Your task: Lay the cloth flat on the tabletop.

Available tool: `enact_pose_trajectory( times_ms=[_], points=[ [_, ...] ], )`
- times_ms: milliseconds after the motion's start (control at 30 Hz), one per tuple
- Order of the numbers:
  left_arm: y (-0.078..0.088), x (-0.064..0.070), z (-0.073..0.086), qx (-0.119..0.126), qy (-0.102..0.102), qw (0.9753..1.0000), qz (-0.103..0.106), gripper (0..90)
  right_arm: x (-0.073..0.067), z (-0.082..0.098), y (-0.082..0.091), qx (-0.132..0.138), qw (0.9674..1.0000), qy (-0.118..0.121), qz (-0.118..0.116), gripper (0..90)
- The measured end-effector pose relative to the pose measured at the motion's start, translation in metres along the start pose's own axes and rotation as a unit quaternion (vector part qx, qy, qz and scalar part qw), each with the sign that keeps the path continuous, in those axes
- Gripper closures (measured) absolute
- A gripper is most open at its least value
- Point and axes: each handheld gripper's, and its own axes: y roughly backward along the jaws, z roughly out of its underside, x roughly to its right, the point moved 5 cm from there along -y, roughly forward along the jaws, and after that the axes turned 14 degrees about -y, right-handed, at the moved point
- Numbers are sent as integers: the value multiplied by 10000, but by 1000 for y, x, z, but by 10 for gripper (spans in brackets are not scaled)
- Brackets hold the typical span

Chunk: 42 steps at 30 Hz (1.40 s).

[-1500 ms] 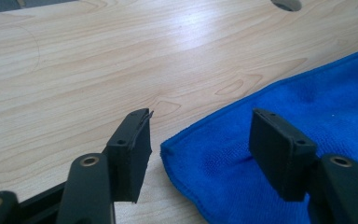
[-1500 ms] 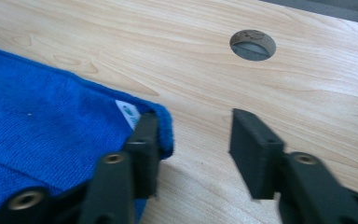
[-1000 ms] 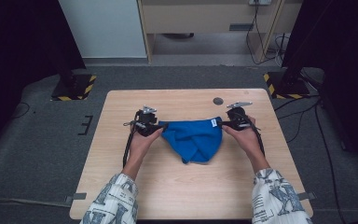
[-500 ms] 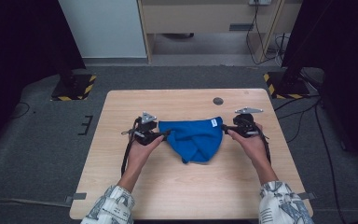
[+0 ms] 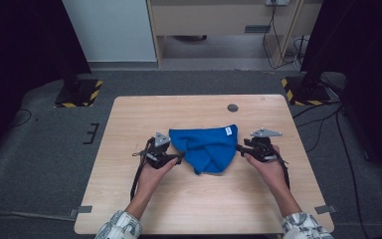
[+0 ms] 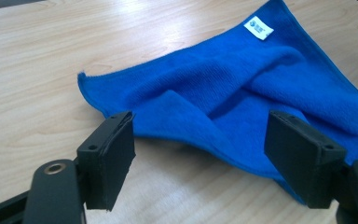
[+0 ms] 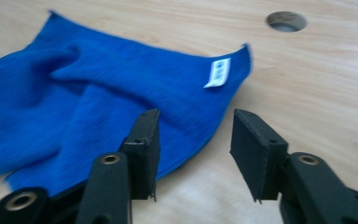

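Note:
A blue cloth [image 5: 206,147] with a small white label [image 5: 227,131] lies crumpled and partly folded over itself on the wooden table [image 5: 144,114]. My left gripper [image 5: 179,157] sits at its left side, jaws wide and just opening further. In the left gripper view the cloth [image 6: 242,93] lies on the table beyond the left gripper [image 6: 205,158] with nothing pressed. My right gripper [image 5: 238,148] is at the cloth's right edge. In the right gripper view the right gripper [image 7: 198,154] has been closing, and the cloth's edge [image 7: 121,93] reaches between the jaws untouched.
A dark round hole [image 5: 233,107] is set in the table beyond the cloth, also seen as the hole [image 7: 286,21] in the right gripper view. Two black stands with striped bases [image 5: 77,94] stand on the floor past the far corners. Bare wood lies in front of the hands.
Both grippers have come from the cloth's far corners back toward the person, along its sides. The cloth now lies slack with its top edge no longer stretched between them.

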Motion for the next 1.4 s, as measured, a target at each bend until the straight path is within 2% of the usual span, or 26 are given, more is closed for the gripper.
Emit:
enact_pose_trajectory(
  times_ms=[167, 267, 367, 500, 633, 767, 900, 1033, 1167, 1300, 1400],
  points=[
    [-1, 14, 8, -136, -141, 9997, 128, 236, -14, 14, 6, -4, 9998, 85, -172, 579],
    [0, 21, 8, -76, -136, 9997, 180, 234, -22, 20, 7, -16, 9995, 137, -295, 610],
    [3, 28, 12, -121, -317, 9993, 141, 232, -28, 24, 9, 18, 9989, 167, -437, 642],
    [6, 34, 14, -100, -343, 9993, 135, 232, -36, 26, 13, 33, 9981, 198, -589, 691],
    [8, 33, 12, -27, -298, 9995, 101, 228, -42, 31, 14, 47, 9976, 229, -644, 718],
    [11, 31, 14, -54, -189, 9998, 102, 232, -50, 35, 14, 6, 9974, 348, -634, 720],
    [14, 34, 16, -43, -107, 9999, 105, 236, -62, 38, 13, -18, 9958, 613, -677, 722],
    [12, 40, 18, -87, -189, 9997, 134, 240, -71, 42, 10, -82, 9943, 769, -740, 722],
    [10, 40, 19, -86, -101, 9997, 214, 236, -75, 47, 7, -156, 9936, 903, -664, 714],
    [9, 41, 20, -116, -158, 9996, 184, 235, -80, 52, 2, -243, 9916, 1121, -596, 653],
    [7, 42, 21, -168, -255, 9995, 125, 237, -83, 56, -2, -360, 9907, 1139, -654, 603]
  ],
)
